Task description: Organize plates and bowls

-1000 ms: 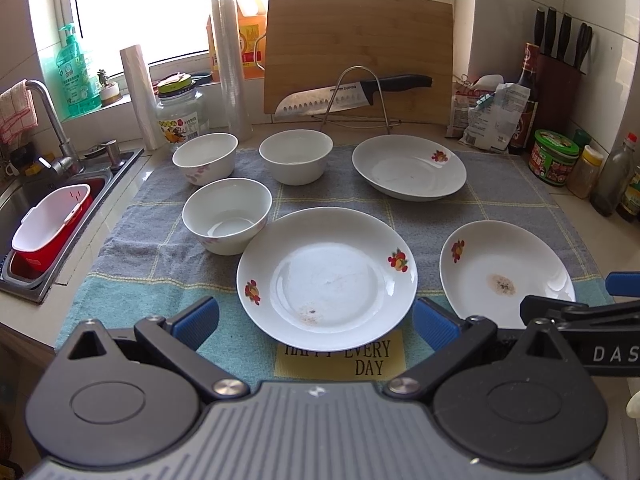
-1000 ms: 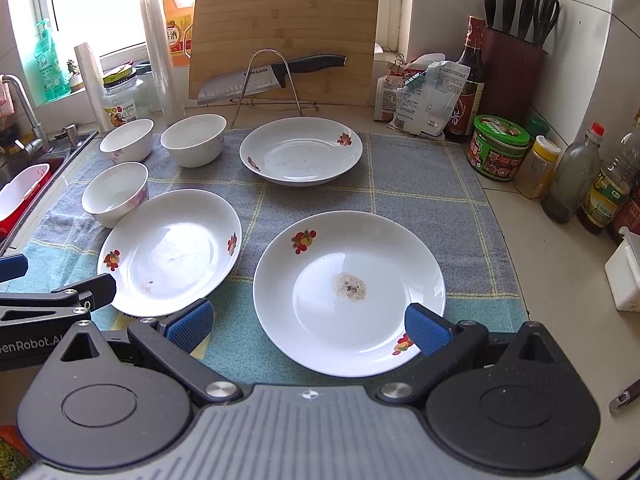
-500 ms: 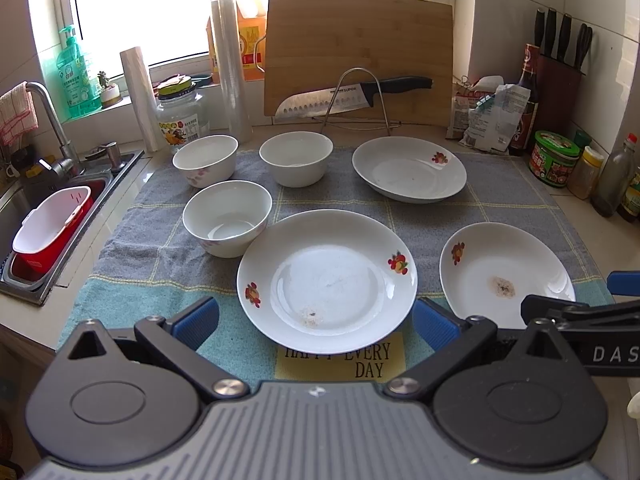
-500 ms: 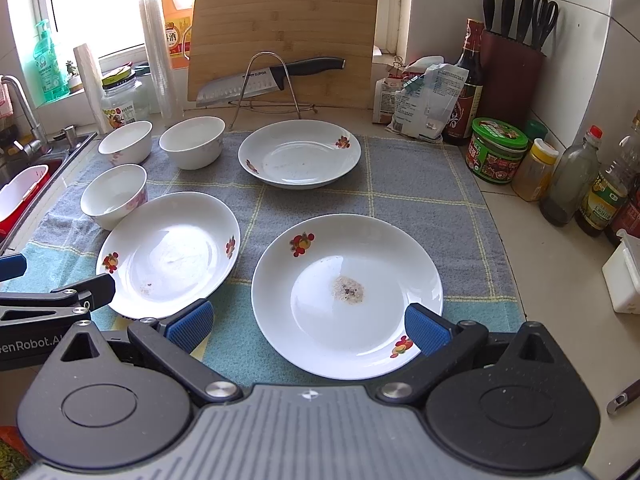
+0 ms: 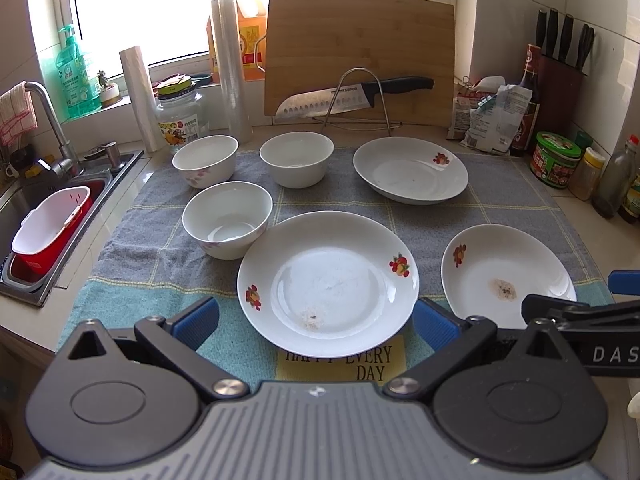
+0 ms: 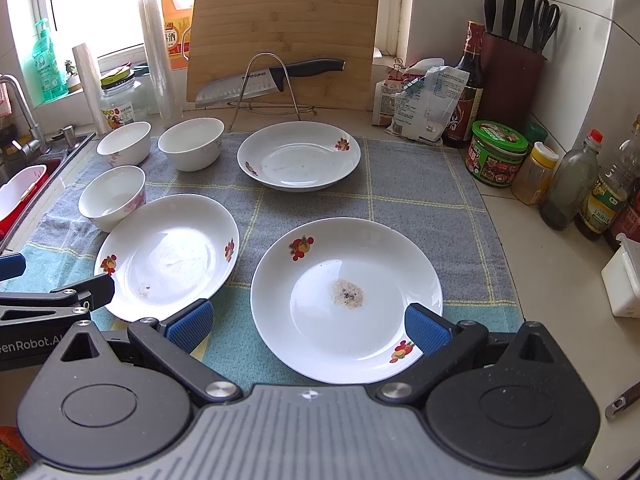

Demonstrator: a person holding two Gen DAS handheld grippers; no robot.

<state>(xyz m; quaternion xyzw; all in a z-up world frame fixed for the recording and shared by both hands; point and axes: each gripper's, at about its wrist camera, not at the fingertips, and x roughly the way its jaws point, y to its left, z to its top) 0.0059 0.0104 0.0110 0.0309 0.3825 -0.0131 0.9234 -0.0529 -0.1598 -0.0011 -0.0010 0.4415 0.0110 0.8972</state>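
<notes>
Three white plates with fruit prints lie on a grey-blue towel (image 5: 500, 204). My left gripper (image 5: 316, 322) is open, its blue pads either side of the near edge of the front-left plate (image 5: 328, 280). My right gripper (image 6: 306, 328) is open around the near edge of the front-right plate (image 6: 346, 300), which has a brown stain. The third plate (image 5: 410, 170) (image 6: 298, 162) sits at the back. Three white bowls stand at the left: one in front (image 5: 227, 218) (image 6: 112, 196), two behind (image 5: 205, 161) (image 5: 296, 159).
A sink (image 5: 48, 216) with a red-and-white basin is at the left. A cutting board (image 5: 360, 56) and a knife on a wire rack (image 5: 356, 96) stand behind. Jars and bottles (image 6: 496, 152) and a knife block (image 6: 514, 68) line the right.
Both views have shifted very slightly; the plates sit a touch lower in frame. Nothing was grasped or moved.
</notes>
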